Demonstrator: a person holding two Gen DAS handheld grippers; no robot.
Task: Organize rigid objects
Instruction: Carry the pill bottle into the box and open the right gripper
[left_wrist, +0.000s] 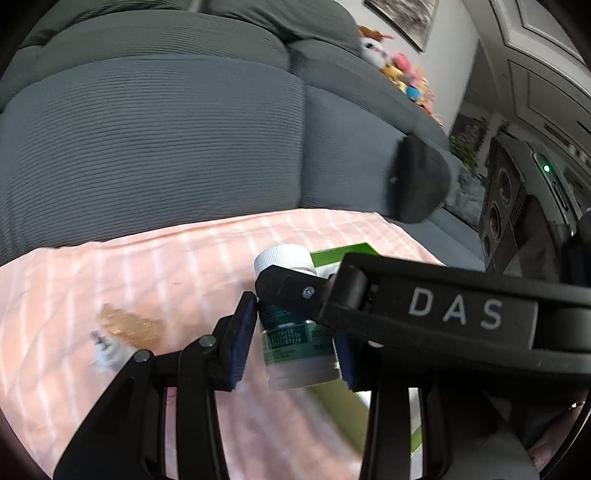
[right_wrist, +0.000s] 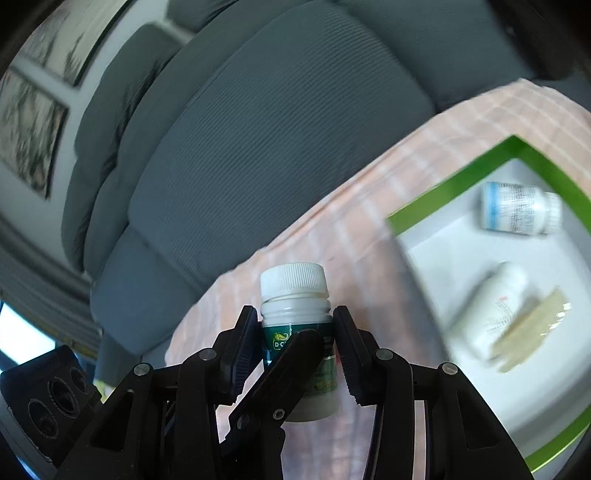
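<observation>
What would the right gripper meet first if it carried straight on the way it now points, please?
Beyond the green-labelled bottle between the right gripper fingers, probably the pink checked cloth and then the grey sofa cushion; depth is unclear.

Your left gripper (left_wrist: 295, 343): right pad mostly hidden behind other gripper's body crossing frame. Green-label bottle (left_wrist: 295, 339) partly covered by that body; label text too small to read. Gold item (left_wrist: 129, 325) and small clear item (left_wrist: 105, 350) on pink cloth (left_wrist: 147, 266) blurred, identity unclear. Green-rimmed tray (right_wrist: 454, 188) cut off by right frame edge; two white bottles (right_wrist: 521, 208) and beige strip (right_wrist: 528, 332) inside smeared by blur, labels unreadable. In right wrist view, dark finger hides bottle's lower label.
</observation>
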